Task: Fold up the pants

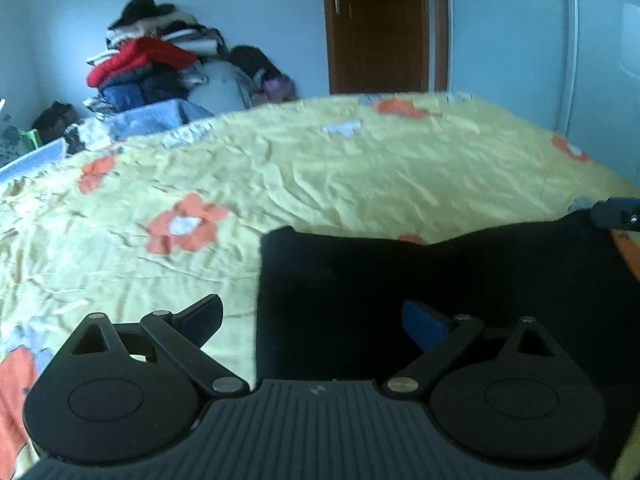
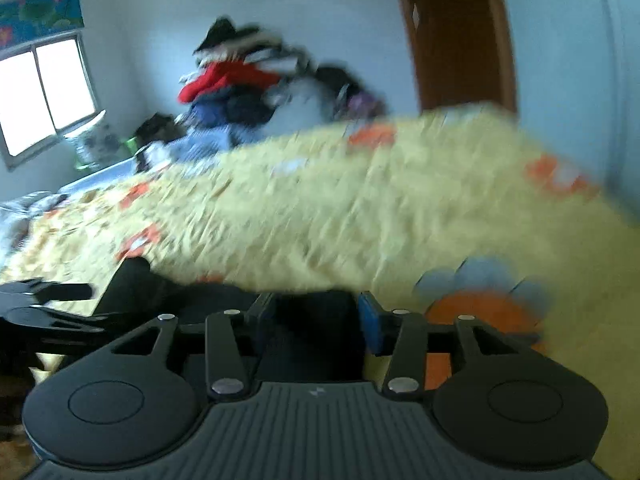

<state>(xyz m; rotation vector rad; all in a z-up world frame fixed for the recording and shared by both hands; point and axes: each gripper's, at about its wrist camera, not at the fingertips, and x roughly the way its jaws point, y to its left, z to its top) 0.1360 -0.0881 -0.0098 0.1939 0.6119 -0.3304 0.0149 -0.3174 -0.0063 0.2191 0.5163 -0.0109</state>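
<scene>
The black pants (image 1: 400, 300) lie folded on the yellow flowered bedspread (image 1: 320, 168), with their left edge straight. My left gripper (image 1: 314, 316) hovers open and wide over that edge. One of its fingers is above the bedspread and the other above the cloth, and neither holds anything. In the blurred right wrist view the pants (image 2: 316, 320) fill the gap between the pads of my right gripper (image 2: 316, 316), which is shut on a thick fold at their right end. The right gripper (image 1: 616, 216) also shows at the pants' far right corner in the left wrist view. The left gripper (image 2: 52, 304) appears at the left edge of the right wrist view.
A tall pile of mixed clothes (image 1: 160, 64) sits beyond the far side of the bed. A brown wooden door (image 1: 376, 28) stands in the back wall. A bright window (image 2: 44, 96) is on the left. Bare bedspread stretches left of and behind the pants.
</scene>
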